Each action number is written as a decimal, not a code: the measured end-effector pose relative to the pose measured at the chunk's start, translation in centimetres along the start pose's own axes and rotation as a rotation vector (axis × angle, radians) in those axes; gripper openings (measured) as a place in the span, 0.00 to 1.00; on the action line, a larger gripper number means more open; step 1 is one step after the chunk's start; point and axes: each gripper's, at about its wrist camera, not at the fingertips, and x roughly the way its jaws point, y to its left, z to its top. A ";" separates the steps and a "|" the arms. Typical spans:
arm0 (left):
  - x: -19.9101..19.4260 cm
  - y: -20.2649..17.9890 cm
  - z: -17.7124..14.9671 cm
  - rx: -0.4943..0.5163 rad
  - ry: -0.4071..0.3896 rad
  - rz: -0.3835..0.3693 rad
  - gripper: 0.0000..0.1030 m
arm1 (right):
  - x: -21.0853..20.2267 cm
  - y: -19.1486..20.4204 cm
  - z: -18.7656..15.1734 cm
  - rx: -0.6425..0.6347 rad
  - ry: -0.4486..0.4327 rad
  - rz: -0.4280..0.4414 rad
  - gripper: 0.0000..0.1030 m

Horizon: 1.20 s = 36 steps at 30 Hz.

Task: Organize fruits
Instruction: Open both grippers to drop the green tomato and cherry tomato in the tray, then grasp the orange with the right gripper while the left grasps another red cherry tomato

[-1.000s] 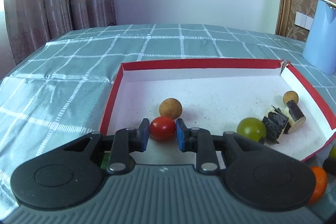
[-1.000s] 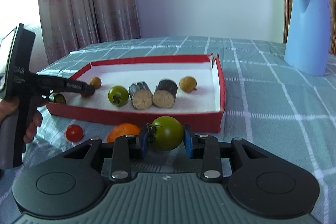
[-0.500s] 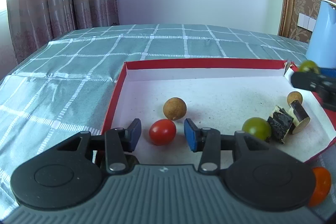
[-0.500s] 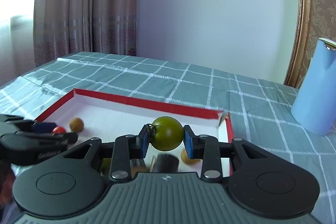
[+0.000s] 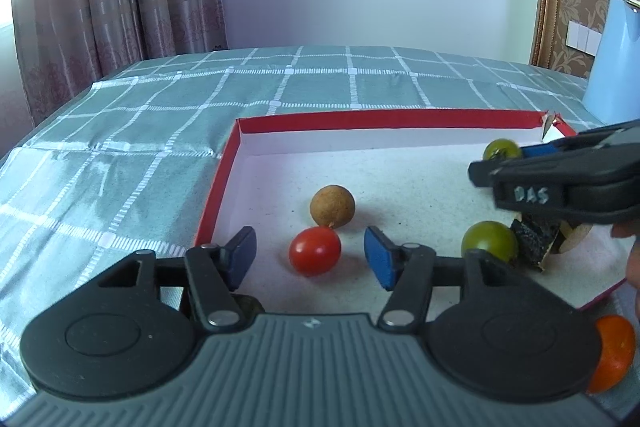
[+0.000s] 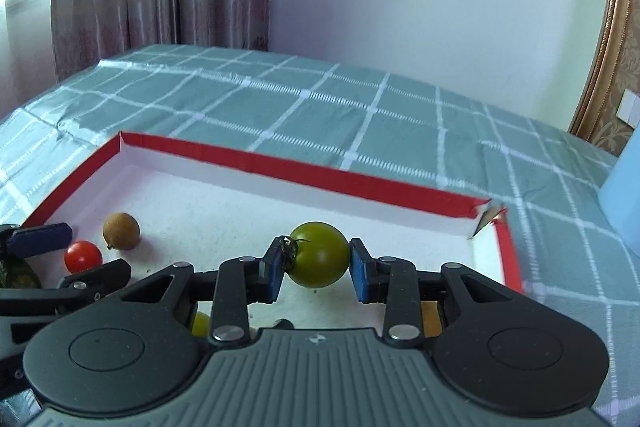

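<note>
A red-rimmed white tray (image 5: 224,183) lies on the checked tablecloth. My left gripper (image 5: 310,257) is open, its jaws standing apart on either side of a red cherry tomato (image 5: 315,255) lying in the tray. A brown longan (image 5: 332,207) lies just beyond it. My right gripper (image 6: 316,269) is shut on a green tomato (image 6: 319,254) and holds it over the tray's right part; it also shows in the left wrist view (image 5: 500,149). A second green tomato (image 5: 489,247) and dark cut pieces (image 5: 534,239) lie at the tray's right.
An orange fruit (image 5: 612,357) lies on the cloth outside the tray's near right corner. A blue jug (image 5: 614,59) stands at the far right. A dark green fruit (image 6: 16,273) sits by the tray's left edge. Curtains and a wall are behind.
My left gripper has opened wider and let go of the red tomato, which now lies in the tray. My right gripper has carried the green tomato from outside the tray to over it.
</note>
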 end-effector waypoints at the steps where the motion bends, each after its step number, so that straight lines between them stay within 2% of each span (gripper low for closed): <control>1: 0.0 0.0 0.0 0.000 0.000 -0.001 0.55 | 0.2 0.1 -0.1 -0.002 0.008 -0.003 0.32; 6: 0.0 0.0 0.0 -0.001 0.002 -0.001 0.58 | 0.7 0.4 0.0 -0.008 0.020 -0.008 0.32; 8: 0.0 -0.1 0.0 0.008 0.003 -0.007 0.70 | 0.6 0.6 0.0 -0.021 0.020 -0.007 0.32; 10: 0.1 -0.3 0.0 0.019 0.007 -0.021 0.76 | 0.6 0.8 0.0 -0.032 0.018 -0.001 0.34; 11: 0.0 -0.3 -0.1 0.023 0.006 -0.026 0.79 | 0.4 0.8 -0.1 -0.037 0.011 0.004 0.36; 13: -0.2 -0.4 -0.2 0.029 0.002 -0.033 0.82 | -0.4 0.6 -0.4 -0.035 -0.016 0.000 0.52; 15: -0.4 -0.3 -0.3 0.030 -0.004 -0.040 0.84 | -1.7 0.3 -0.8 -0.021 -0.061 -0.006 0.61; 16: -0.6 -0.2 -0.3 0.029 -0.011 -0.041 0.88 | -2.5 0.2 -1.1 -0.018 -0.084 -0.004 0.62; 20: -1.7 0.4 -0.6 0.009 -0.046 -0.048 0.96 | -6.2 -1.1 -2.6 0.021 -0.162 0.005 0.62; 24: -2.8 1.4 -0.9 -0.043 -0.059 -0.107 0.96 | -10.2 -2.7 -5.1 0.095 -0.219 0.054 0.62; 27: -3.7 1.8 -1.2 -0.059 -0.078 -0.123 0.96 | -12.2 -2.9 -7.5 0.093 -0.265 0.042 0.62; 30: -4.6 1.6 -1.6 -0.053 -0.099 -0.116 0.96 | -12.9 -2.0 -9.6 0.037 -0.258 0.012 0.62; 34: -5.3 1.3 -2.0 -0.037 -0.124 -0.107 1.00 | -14.1 -1.4 -11.0 0.030 -0.262 0.057 0.62; 36: -5.5 1.2 -2.1 -0.035 -0.138 -0.090 1.00 | -13.9 -0.9 -11.2 0.016 -0.248 0.049 0.62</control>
